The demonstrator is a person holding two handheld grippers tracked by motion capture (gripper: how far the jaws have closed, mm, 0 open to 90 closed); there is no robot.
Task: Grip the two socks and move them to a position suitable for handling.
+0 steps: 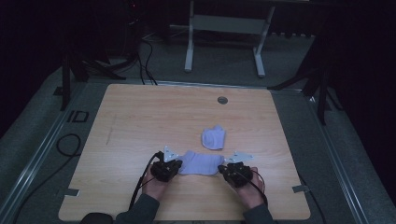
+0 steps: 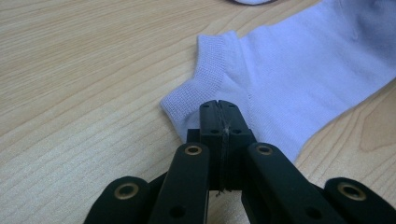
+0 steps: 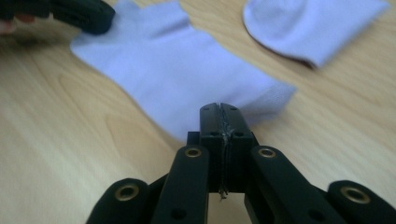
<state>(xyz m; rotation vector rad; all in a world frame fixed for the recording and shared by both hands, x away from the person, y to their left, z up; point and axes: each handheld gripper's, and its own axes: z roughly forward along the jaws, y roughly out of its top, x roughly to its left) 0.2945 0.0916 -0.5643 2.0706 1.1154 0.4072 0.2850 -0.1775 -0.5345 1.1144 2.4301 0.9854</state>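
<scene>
You seem to be laying a sock (image 1: 201,163) flat, one end in each gripper; it lies near your edge of the worktop (image 1: 140,121), with a folded sock (image 1: 213,137) just past it. Your left gripper (image 1: 173,164) pinches the cuff; your right gripper (image 1: 225,168) pinches the toe end; both sets of fingers are closed tight on cloth. Next, I think, lift both ends together and fold; your hands rest low, pointing inward.
</scene>
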